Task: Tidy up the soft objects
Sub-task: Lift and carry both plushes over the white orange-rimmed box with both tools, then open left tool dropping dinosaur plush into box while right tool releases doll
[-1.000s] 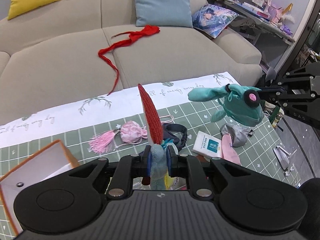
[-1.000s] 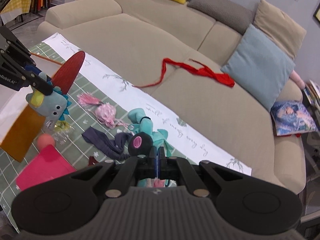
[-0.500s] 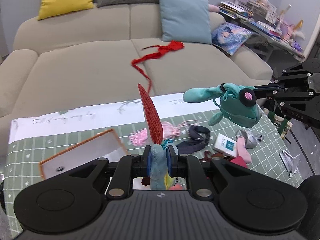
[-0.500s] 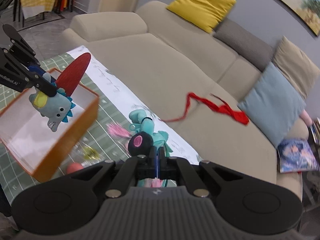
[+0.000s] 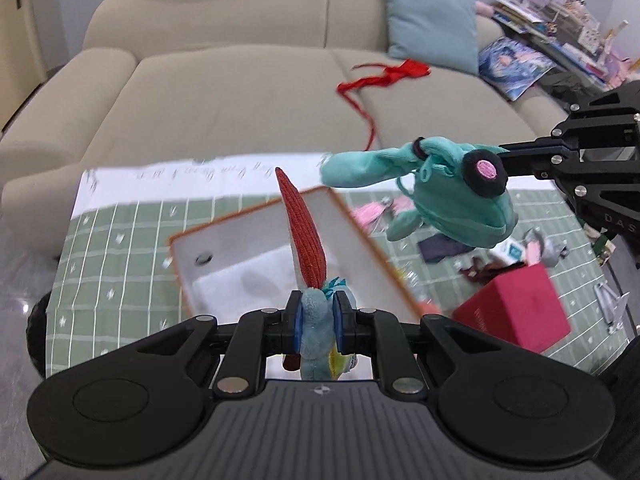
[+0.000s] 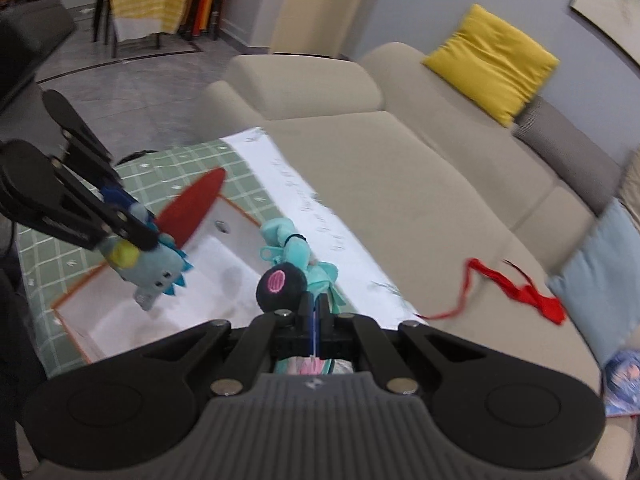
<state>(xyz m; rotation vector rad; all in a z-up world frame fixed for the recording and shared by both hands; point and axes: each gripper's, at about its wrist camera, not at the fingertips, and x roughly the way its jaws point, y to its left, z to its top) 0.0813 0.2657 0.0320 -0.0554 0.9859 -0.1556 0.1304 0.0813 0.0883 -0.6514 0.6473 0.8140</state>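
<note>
My left gripper (image 5: 316, 322) is shut on a blue plush toy (image 5: 314, 332) with a long red corduroy fin (image 5: 306, 240). From the right wrist view the same blue plush toy (image 6: 154, 268) hangs from that left gripper (image 6: 132, 230) over the orange-rimmed white box (image 6: 100, 312). My right gripper (image 6: 316, 316) is shut on a teal plush doll (image 6: 298, 254) with a black and pink disc. In the left wrist view this teal plush doll (image 5: 456, 200) floats above the orange-rimmed white box's (image 5: 352, 224) right edge, held by the right gripper (image 5: 516, 160).
The green grid table mat (image 5: 120, 264) carries a red box (image 5: 516, 316), a pink tassel pouch (image 5: 372, 212), a dark strap (image 5: 440, 248) and small clutter at the right. A beige sofa (image 5: 224, 92) behind holds a red ribbon (image 5: 384, 78) and cushions.
Both grippers have carried their toys leftward along the table. The white box, earlier at the left edge, now lies directly under the two toys. Both grips are unchanged.
</note>
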